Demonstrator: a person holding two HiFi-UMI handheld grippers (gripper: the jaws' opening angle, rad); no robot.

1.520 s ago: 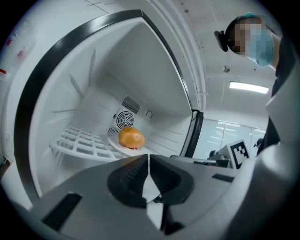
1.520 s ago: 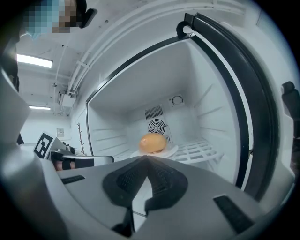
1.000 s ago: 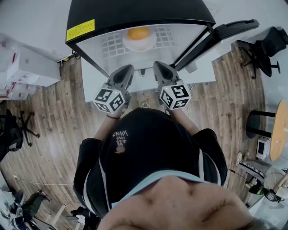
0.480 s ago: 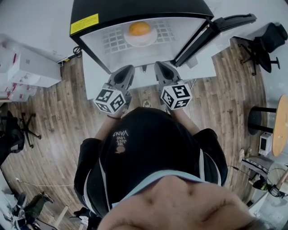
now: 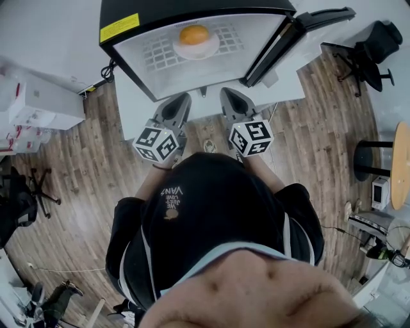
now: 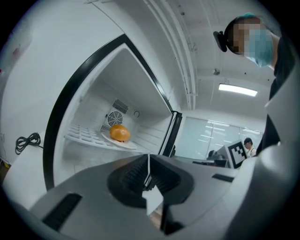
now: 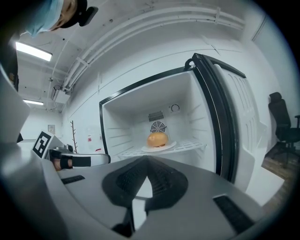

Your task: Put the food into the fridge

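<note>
The orange bun [image 5: 193, 34] lies on a white plate [image 5: 204, 49] on the wire shelf of the open fridge [image 5: 122, 14], at 12 o'clock.

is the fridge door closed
No, the fridge door stands open, showing the orange food on a plate inside.

Open-plan office or lab space: brown wood-plank floor [image 5: 83, 160], black swivel office chairs [image 5: 368, 54], stacked white boxes [image 5: 38, 106], glass partition walls [image 6: 211, 136], long ceiling strip lights [image 6: 237, 89], and a black-topped white fridge [image 5: 192, 9] by a plain white wall.
</note>
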